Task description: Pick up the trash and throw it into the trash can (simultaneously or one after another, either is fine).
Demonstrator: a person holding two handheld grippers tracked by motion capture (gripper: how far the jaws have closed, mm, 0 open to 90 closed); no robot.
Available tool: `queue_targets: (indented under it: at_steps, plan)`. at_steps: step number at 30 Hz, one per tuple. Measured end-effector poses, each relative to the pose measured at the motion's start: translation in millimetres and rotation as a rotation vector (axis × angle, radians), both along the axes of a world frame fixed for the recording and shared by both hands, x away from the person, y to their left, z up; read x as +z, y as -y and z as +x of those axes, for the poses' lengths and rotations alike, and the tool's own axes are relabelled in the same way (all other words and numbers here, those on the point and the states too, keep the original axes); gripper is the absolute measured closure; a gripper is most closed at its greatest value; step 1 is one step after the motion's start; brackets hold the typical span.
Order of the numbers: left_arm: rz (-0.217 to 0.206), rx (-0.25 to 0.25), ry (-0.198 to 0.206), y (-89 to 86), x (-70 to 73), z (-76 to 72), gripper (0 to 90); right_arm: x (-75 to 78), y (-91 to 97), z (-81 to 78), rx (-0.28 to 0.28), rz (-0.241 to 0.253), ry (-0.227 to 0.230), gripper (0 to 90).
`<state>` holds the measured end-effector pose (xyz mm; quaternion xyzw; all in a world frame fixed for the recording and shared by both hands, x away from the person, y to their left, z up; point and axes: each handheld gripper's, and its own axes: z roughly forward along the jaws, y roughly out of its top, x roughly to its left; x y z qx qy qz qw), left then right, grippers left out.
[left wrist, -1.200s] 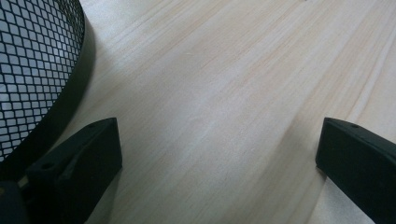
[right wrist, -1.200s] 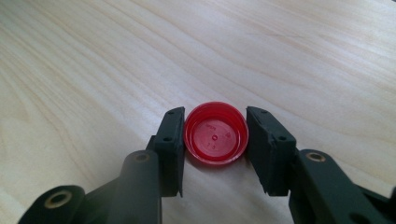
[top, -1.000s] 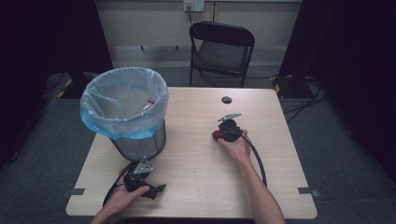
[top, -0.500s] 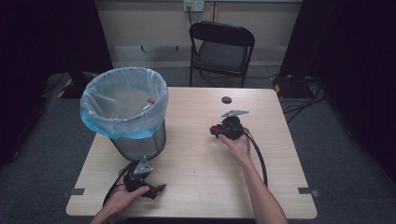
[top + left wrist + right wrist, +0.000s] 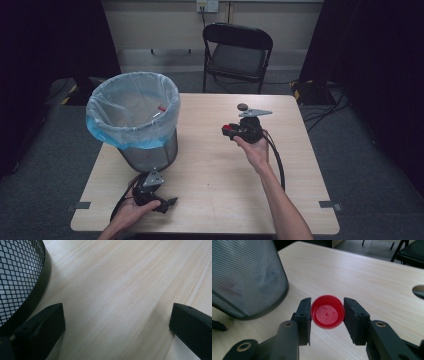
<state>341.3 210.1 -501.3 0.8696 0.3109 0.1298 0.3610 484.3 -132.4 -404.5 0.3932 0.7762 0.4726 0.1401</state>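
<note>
Right gripper view | red cap (image 5: 327, 315) clamped (hollow side toward camera) | right gripper (image 5: 327, 317)

Table evenly lit, surroundings dark, mesh bin (image 5: 244, 277) seemingly blurred

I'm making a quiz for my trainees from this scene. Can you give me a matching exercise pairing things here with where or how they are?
Things:
1. red cap
2. bin
3. chair
4. left gripper

Descriptions:
A. behind the table's far edge
B. jaws open over bare wood
C. clamped between the right gripper's jaws
D. lined with a blue bag

Pairs: 1-C, 2-D, 3-A, 4-B
</note>
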Motion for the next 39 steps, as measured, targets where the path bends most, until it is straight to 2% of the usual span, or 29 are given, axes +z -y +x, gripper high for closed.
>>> queue_targets:
  at_steps: [20, 29, 39]
  plan:
    - [-0.001, -0.001, -0.001, 0.0, 0.0, 0.0, 0.0, 71.7, -16.3, -16.8, 0.064, 0.139, 0.133, 59.6]
    - [0.0, -0.001, 0.0, 0.0, 0.0, 0.1, 0.0, 102.6, -25.0, -23.9, 0.102, 0.171, 0.197, 59.6]
    - [0.0, -0.001, 0.0, 0.0, 0.0, 0.0, 0.0, 125.6, -42.9, -25.4, 0.144, 0.21, 0.242, 59.6]
